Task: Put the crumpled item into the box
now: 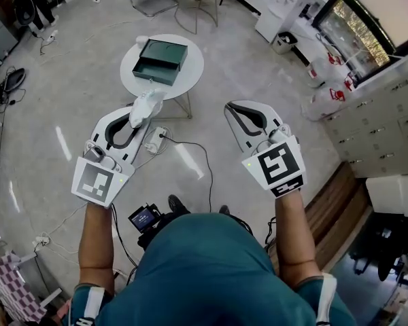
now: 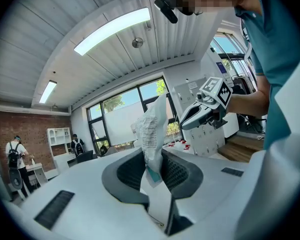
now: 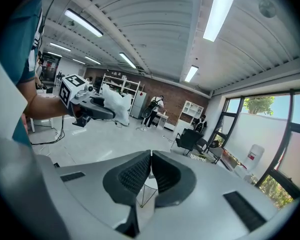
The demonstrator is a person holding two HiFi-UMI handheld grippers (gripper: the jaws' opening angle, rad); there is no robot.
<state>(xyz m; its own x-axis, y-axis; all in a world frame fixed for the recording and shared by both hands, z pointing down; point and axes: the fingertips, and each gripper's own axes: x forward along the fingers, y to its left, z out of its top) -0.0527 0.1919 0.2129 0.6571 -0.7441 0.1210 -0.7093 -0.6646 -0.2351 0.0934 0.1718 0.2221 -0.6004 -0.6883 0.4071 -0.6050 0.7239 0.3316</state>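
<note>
white crumpled item (image 1: 145,107), dark green box (image 1: 160,61), white table (image 1: 196,66)

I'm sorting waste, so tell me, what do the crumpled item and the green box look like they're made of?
Crumpled item in the left gripper: likely thin plastic film, white, slightly translucent, with sharp creases and print. Box: matte dark green, flat rigid walls; cardboard or plastic, can't tell.

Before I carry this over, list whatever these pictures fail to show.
1. Head view: the box is too small to tell what lies inside, and neither gripper view shows it.
2. Left gripper view: the print on the crumpled item is too blurred to read, and its lower end is hidden inside the left gripper.
3. Head view: the item covers the left gripper's jaw tips.
</note>
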